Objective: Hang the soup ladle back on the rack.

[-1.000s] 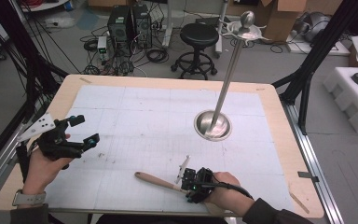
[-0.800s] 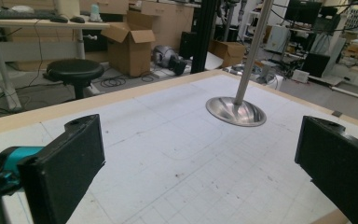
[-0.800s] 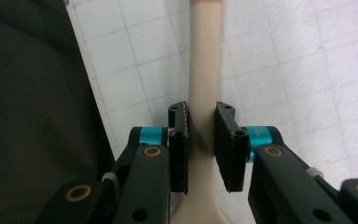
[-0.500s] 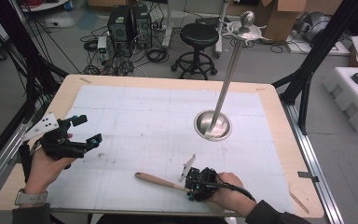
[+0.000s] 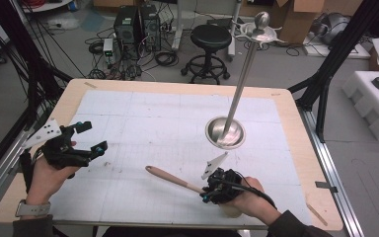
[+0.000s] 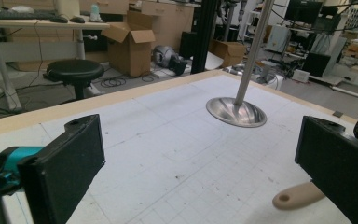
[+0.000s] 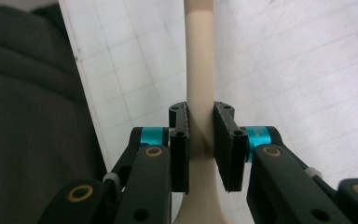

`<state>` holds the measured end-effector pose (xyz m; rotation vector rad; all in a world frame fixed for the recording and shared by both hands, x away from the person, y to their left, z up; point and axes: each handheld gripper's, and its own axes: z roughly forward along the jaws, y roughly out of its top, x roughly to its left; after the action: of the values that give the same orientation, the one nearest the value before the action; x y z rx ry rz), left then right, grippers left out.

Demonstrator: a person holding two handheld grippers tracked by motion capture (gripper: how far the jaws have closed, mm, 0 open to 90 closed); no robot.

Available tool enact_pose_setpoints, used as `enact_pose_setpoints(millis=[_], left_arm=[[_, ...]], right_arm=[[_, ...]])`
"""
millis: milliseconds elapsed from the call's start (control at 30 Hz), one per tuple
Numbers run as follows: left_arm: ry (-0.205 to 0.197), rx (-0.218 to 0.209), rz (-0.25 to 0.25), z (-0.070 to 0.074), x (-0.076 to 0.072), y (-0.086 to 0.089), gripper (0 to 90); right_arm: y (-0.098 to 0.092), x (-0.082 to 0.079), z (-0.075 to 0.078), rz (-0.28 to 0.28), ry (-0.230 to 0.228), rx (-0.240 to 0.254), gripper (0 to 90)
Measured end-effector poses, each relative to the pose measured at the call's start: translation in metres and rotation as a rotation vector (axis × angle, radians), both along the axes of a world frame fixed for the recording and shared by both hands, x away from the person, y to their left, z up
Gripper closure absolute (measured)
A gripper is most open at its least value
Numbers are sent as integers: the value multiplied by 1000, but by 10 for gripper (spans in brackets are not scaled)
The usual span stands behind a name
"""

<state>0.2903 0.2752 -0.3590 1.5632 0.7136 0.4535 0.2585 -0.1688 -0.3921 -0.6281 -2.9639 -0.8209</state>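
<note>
A wooden-edged table (image 5: 296,133) covered by a white gridded mat (image 5: 168,133) is seen from above. Near the front edge, right of centre, the right gripper (image 5: 211,190) is held in the person's right hand (image 5: 249,197). In the right gripper view, its two black jaws are pressed flat against opposite sides of a beige spoon-like utensil (image 7: 199,70), which is clamped at the narrow part of the handle. From the high view, the handle (image 5: 170,177) is seen to extend leftward from the jaws, low over the mat, ending in a rounded tip; the broad end is partly hidden beneath the hand. Whether the handle touches the mat cannot be told.

The left gripper (image 5: 90,137) is held in the left hand (image 5: 47,173) near the table's left edge, well apart from the utensil. In the left gripper view, its jaws are spread wide with nothing between them, and the handle tip (image 6: 298,197) with its hanging hole is visible beside the right jaw.

A polished metal stand (image 5: 225,132), made up of a round base and a tall pole, is placed on the mat right of centre, beyond the right gripper.
</note>
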Motion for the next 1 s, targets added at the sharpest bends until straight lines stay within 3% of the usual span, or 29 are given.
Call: enact_pose_setpoints(millis=[400,833,1000], left_arm=[[-5,-3,3,1,-1,0,18],[-6,0,3,1,-1,0,18],[-4,0,4,1,-1,-1,18]], right_arm=[[-32,5,14,-38,-78,242,777],[-81,10,25,-189,-230,495,776],[-97,8,27,-253,-300,550,777]])
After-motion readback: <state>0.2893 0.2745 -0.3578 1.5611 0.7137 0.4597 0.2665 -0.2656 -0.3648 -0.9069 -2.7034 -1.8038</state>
